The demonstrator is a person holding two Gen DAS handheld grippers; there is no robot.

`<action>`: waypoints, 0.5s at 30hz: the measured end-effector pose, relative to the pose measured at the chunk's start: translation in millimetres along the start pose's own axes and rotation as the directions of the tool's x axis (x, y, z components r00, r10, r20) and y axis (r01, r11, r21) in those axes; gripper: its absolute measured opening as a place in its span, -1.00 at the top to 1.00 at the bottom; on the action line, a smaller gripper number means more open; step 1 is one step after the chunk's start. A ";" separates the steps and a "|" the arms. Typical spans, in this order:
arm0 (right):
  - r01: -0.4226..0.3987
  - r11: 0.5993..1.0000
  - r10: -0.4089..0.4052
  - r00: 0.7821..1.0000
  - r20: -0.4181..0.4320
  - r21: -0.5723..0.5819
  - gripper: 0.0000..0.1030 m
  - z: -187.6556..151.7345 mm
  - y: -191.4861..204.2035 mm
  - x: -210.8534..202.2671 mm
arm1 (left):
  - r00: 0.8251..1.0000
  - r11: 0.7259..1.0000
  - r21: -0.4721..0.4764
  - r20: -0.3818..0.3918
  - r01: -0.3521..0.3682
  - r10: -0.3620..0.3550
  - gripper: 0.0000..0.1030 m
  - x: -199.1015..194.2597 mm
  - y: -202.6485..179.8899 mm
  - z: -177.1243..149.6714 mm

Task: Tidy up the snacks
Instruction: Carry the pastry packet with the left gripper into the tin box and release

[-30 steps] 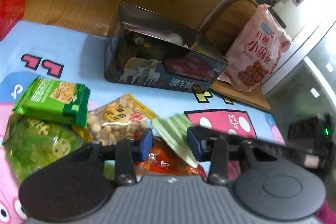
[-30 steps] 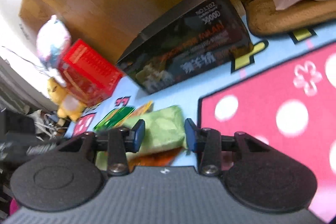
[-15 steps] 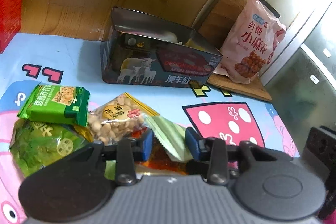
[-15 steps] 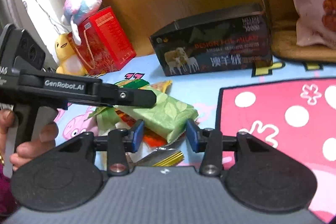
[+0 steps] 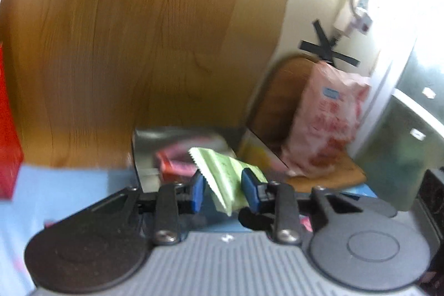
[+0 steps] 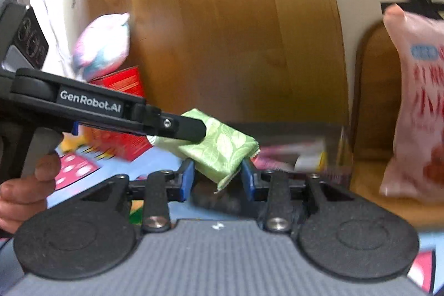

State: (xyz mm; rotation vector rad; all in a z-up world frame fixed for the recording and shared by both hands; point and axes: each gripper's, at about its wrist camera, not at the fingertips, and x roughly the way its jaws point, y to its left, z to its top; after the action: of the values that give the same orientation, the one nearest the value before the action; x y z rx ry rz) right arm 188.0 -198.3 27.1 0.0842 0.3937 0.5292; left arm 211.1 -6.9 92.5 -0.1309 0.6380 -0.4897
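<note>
The right wrist view shows the left gripper (image 6: 194, 132) reaching in from the left, with its fingers clamped on a pale green leaf-printed snack packet (image 6: 222, 149). The packet is held in the air, near the dark open tin box (image 6: 299, 129) that stands against the wooden wall panel (image 6: 236, 32). The right gripper (image 6: 216, 179) is seen just below the packet with its blue pads (image 6: 185, 179) spread apart; nothing is held by it, and whether the packet corner touches a pad cannot be told.

In the left wrist view the same packet (image 5: 224, 176) is seen between the blue pads of the left gripper (image 5: 223, 192), its serrated edge pointing toward the tin box (image 5: 177, 151), where pink and red packets (image 5: 177, 165) already lie. A large pink snack bag (image 5: 327, 124) is leaned on a wooden chair (image 5: 280, 101) at the right.

The step in hand is judged to be the placing of the green packet into the box. It would be done well if the packet is carried fully over the near wall of the box before the fingers are released, and is lowered flat onto the packets inside. The soft packet may bend, so the hold should be kept firm until then. The right gripper should be kept clear of the path.
</note>
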 end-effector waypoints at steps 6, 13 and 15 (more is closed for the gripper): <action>0.069 0.996 -0.070 0.997 -0.027 -0.062 0.20 1.9 -6.5 41.7 | 0.990 0.990 0.036 -0.028 -0.137 0.138 0.17 49.1 18.1 10.4; -0.052 0.999 0.052 0.997 -0.060 0.008 0.19 -15.8 6.7 4.5 | 0.983 0.979 -0.089 -0.026 -0.182 0.180 0.17 4.4 83.8 -12.1; -0.099 0.994 0.106 0.984 -0.142 0.054 0.19 -25.5 12.3 5.4 | 0.976 0.970 -0.115 -0.050 -0.215 0.211 0.17 -12.6 100.3 -24.7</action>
State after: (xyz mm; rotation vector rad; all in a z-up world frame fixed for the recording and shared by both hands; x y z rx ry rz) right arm 176.5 -185.5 3.9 0.1122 0.5457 0.6301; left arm 227.5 88.0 53.0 -0.1653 0.7101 -0.2465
